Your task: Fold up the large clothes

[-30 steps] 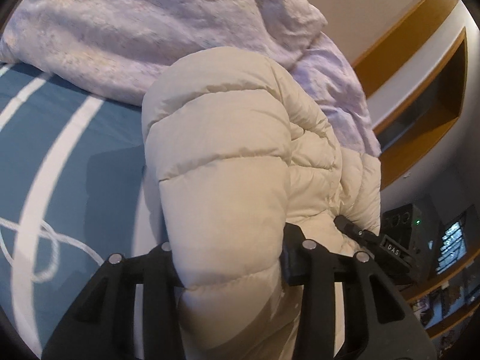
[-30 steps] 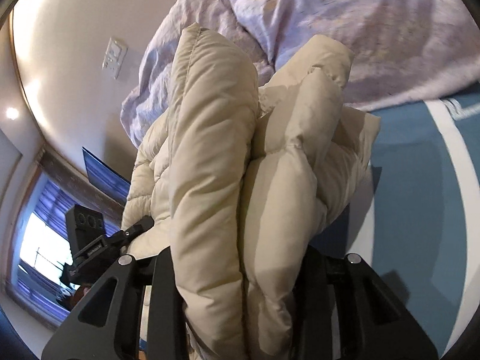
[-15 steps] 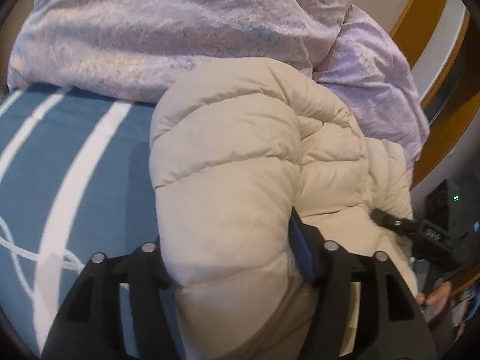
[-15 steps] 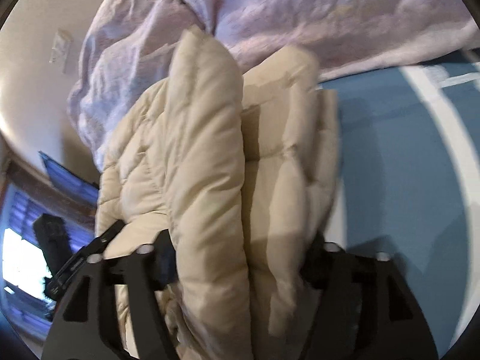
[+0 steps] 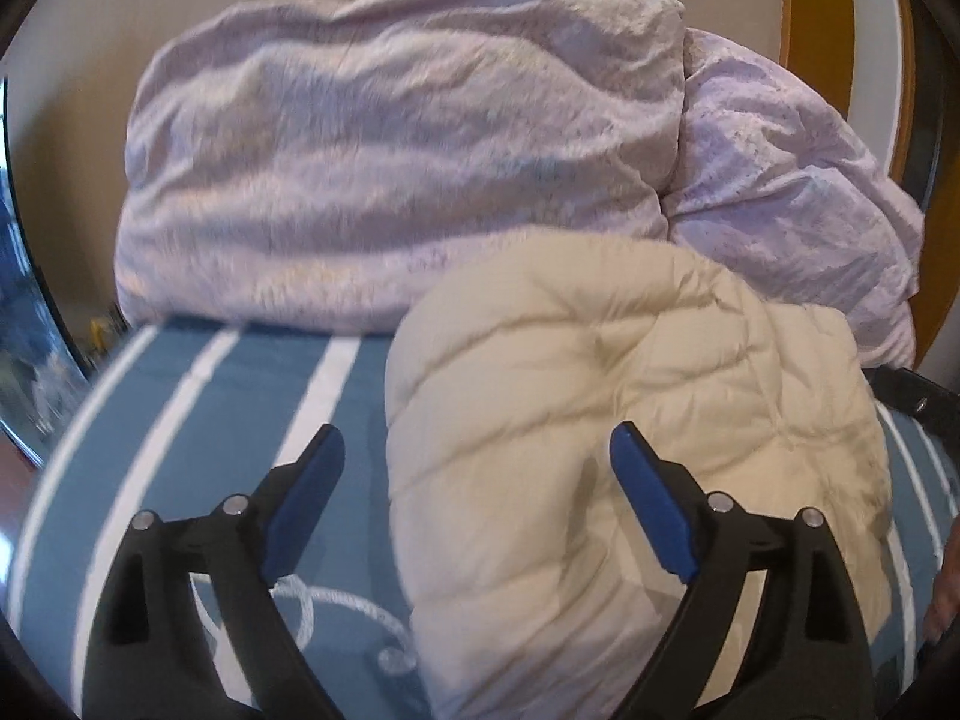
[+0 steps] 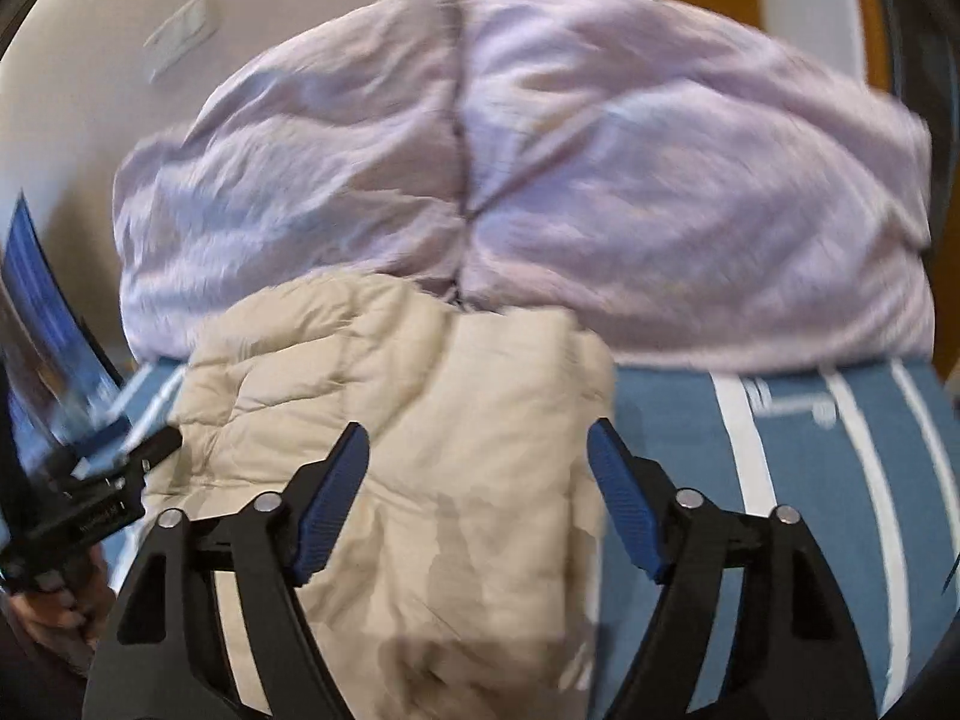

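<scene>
Left wrist view: left gripper (image 5: 477, 456) spread wide, clamping nothing. Right gripper (image 6: 479, 453) likewise apart. The folded cream puffer jacket (image 5: 606, 420) lies on the blue striped bedcover (image 5: 198, 420) between them, with the lilac duvet (image 5: 390, 168) bunched at twelve o'clock.

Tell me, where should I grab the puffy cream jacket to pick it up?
Probably by the thick rounded fold nearest you on the puffy cream jacket, coming in from the front, level with the blue striped bedspread. That edge bulges toward the open left hand-held gripper and right hand-held gripper; the far side presses against the lilac duvet.
</scene>
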`<control>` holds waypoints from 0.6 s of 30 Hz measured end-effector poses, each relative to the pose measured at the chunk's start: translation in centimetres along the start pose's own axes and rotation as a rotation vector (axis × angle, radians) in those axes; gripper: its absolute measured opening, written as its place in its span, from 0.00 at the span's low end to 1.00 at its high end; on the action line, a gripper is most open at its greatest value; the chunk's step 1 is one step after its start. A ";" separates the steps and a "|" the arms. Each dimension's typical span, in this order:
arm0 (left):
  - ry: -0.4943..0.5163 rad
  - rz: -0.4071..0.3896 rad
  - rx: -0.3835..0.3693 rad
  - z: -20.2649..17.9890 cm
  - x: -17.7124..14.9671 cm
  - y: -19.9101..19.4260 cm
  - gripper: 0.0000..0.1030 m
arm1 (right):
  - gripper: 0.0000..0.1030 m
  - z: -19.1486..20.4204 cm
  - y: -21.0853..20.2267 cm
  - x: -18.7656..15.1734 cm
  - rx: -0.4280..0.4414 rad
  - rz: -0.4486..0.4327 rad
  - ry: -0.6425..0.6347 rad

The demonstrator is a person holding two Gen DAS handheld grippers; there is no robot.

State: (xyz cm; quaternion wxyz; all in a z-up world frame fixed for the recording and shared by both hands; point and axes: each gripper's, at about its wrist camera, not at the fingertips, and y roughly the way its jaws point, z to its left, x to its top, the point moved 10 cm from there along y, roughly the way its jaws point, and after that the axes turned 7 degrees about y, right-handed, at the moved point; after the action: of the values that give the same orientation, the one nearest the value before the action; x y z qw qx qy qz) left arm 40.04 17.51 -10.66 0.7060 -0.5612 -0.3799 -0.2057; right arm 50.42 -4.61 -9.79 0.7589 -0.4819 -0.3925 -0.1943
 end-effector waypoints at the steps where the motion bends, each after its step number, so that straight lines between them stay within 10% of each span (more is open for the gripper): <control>1: 0.002 -0.002 0.004 -0.2 0.4 0.1 0.87 | 0.69 0.7 0.7 0.1 -0.013 -0.005 -0.024; 18: 0.037 0.049 0.017 -3.3 -0.9 6.5 0.94 | 0.67 -0.5 7.8 -2.8 -0.165 0.035 -0.056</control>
State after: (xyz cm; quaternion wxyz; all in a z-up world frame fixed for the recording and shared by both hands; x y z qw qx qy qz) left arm 45.17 16.10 -15.72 0.7226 -0.5602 -0.3546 -0.1957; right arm 54.16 -1.63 -16.61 0.7087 -0.5548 -0.3877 -0.1991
